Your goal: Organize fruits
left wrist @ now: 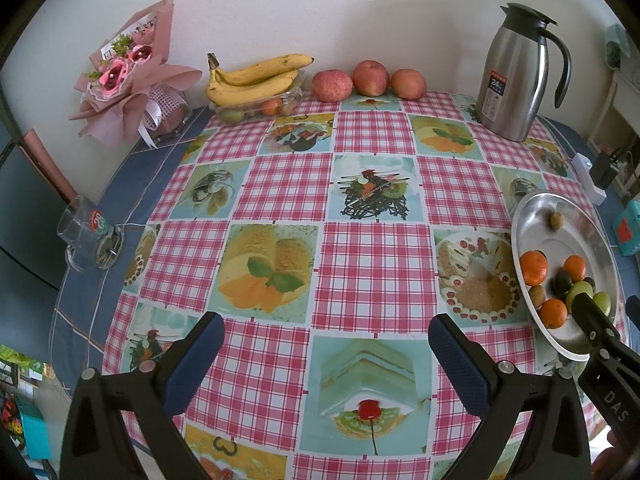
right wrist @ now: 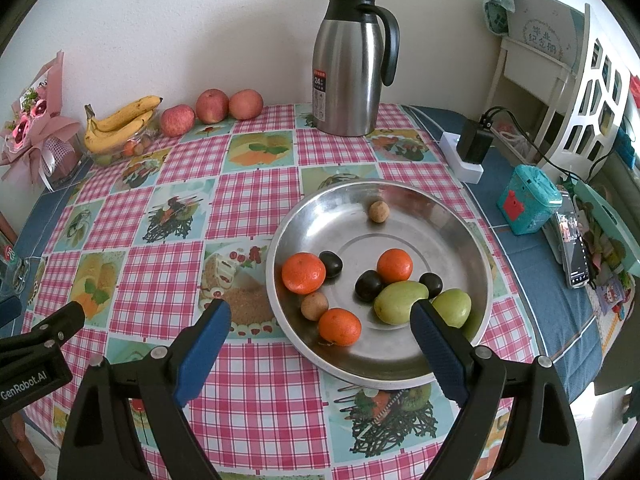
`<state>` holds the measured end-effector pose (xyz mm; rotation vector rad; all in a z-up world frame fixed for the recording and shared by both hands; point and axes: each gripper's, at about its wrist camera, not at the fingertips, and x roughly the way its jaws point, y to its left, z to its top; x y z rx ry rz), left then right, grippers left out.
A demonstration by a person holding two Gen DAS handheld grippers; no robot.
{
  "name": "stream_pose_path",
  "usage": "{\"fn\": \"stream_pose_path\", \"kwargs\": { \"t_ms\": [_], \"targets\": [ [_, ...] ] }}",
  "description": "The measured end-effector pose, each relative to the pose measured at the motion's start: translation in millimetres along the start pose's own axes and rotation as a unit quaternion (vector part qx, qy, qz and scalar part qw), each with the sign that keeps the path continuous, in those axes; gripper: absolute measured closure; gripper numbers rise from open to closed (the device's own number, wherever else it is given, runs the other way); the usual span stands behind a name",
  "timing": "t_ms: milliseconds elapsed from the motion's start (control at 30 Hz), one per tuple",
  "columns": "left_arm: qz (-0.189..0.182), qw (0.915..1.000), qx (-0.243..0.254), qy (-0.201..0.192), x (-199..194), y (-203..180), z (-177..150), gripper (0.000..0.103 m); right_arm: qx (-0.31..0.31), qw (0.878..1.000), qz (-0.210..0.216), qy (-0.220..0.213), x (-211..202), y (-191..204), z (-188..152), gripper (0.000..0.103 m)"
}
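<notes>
1. Right tool [right wrist: 320, 336] stands wide open and holds nothing, over the near rim of the dish [right wrist: 404, 196]. Left tool [left wrist: 326, 354], also spread and empty, hangs over bare table [left wrist: 376, 264].
2. Fruit in the dish: three oranges, nearest at 6 o'clock [right wrist: 340, 326]; two green fruits [right wrist: 396, 300] at 4 o'clock; dark plums [right wrist: 368, 285] mid-dish.
3. Risk: round fruit may roll from a closing pad and knock its neighbours.
4. Risk: a pad catching the rim could tip or slide the dish.
5. Bananas [right wrist: 120, 124] and apples [right wrist: 212, 106] lie at the table's far edge; the flask [right wrist: 346, 68] beside them could be knocked on a long reach.
</notes>
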<state>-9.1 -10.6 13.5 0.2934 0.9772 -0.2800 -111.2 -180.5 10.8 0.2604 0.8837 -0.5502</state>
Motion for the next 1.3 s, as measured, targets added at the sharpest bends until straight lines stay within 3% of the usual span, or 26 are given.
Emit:
{"fn": "stream_pose_path", "kwargs": {
  "t_ms": [1300],
  "targets": [
    [-0.005, 0.9998, -0.007, -0.016, -5.6, 6.5, -1.0, 0.000, 0.000, 1.000, 0.001, 0.003, 2.0, 0.7, -2.7, 0.012]
  ]
}}
